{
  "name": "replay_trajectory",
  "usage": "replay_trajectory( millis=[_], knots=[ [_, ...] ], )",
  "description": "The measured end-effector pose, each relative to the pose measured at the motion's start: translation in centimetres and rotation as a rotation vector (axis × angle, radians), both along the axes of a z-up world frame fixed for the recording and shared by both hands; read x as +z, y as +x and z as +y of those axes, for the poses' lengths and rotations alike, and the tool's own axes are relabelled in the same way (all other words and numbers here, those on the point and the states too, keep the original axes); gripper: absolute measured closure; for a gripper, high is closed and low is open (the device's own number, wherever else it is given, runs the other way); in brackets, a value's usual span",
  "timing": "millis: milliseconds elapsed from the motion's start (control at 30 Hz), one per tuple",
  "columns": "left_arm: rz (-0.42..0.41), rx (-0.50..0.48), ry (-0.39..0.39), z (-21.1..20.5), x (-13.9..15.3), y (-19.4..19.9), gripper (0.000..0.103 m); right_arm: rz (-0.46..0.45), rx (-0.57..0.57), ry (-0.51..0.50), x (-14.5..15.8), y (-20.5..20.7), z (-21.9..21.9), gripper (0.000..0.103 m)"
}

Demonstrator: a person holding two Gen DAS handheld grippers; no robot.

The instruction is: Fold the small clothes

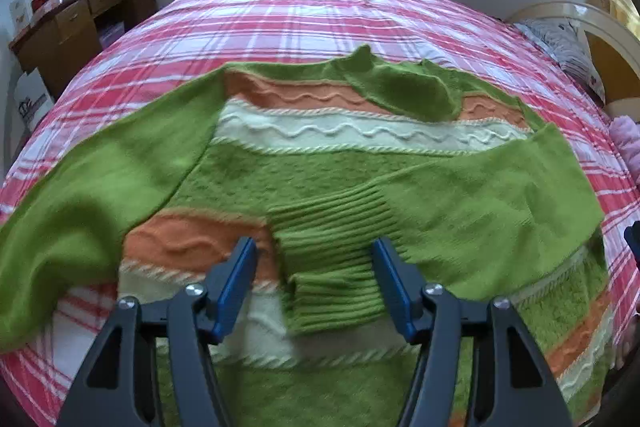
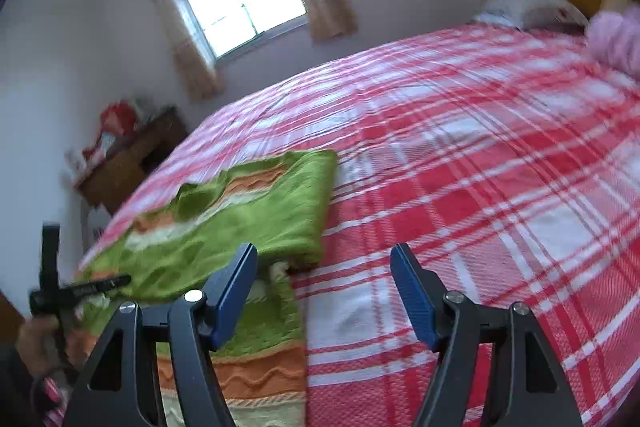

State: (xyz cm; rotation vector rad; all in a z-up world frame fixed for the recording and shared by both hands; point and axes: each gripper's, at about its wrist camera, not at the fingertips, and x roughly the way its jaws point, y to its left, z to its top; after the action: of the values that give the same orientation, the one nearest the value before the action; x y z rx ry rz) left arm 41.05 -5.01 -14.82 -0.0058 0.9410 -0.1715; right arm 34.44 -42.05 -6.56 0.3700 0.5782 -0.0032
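Note:
A green knit sweater with orange and white wavy stripes lies spread on the plaid bedspread. One sleeve is folded across its body, and the ribbed cuff lies between the blue fingers of my left gripper. The jaws stand apart, with a gap beside the cuff. The other sleeve trails out to the left. In the right wrist view, my right gripper is open over the bedspread at the sweater's right edge, holding nothing.
A cluttered wooden desk stands at the far left by the wall. A pillow and headboard are at the right, with a pink garment nearby. A hand holding a black tool shows at the left edge.

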Motion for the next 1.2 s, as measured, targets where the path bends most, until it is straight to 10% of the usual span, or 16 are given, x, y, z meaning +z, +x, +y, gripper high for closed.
replay_trajectory(
  millis=[67,400,733,800,867,900,1200],
  knots=[
    [-0.031,-0.045,-0.018,-0.7,0.4,-0.2,0.094,-0.003,0.002,0.017,-0.2,0.0,-0.2,0.033],
    [-0.194,0.006,-0.003,1.0,4.7,-1.4,0.095,-0.005,0.005,0.04,-0.8,-0.2,-0.6,0.033],
    [-0.089,0.061,0.041,2.0,0.1,-0.6,0.093,0.093,0.037,-0.014,-1.5,1.6,0.5,0.033],
    [-0.102,0.073,0.024,2.3,0.6,-1.0,0.081,0.142,0.074,-0.1,-1.3,2.4,2.1,0.033],
    [-0.089,0.089,0.037,2.3,0.3,-1.0,0.035,0.187,0.134,-0.238,-1.3,3.7,4.6,0.033],
    [-0.081,0.091,0.037,2.3,0.2,-1.1,0.03,0.197,0.144,-0.284,-1.3,4.3,5.3,0.033],
    [-0.068,0.088,-0.012,2.9,-0.3,-1.3,0.016,0.308,-0.041,-0.217,-2.9,8.8,0.9,0.033]
  ],
)
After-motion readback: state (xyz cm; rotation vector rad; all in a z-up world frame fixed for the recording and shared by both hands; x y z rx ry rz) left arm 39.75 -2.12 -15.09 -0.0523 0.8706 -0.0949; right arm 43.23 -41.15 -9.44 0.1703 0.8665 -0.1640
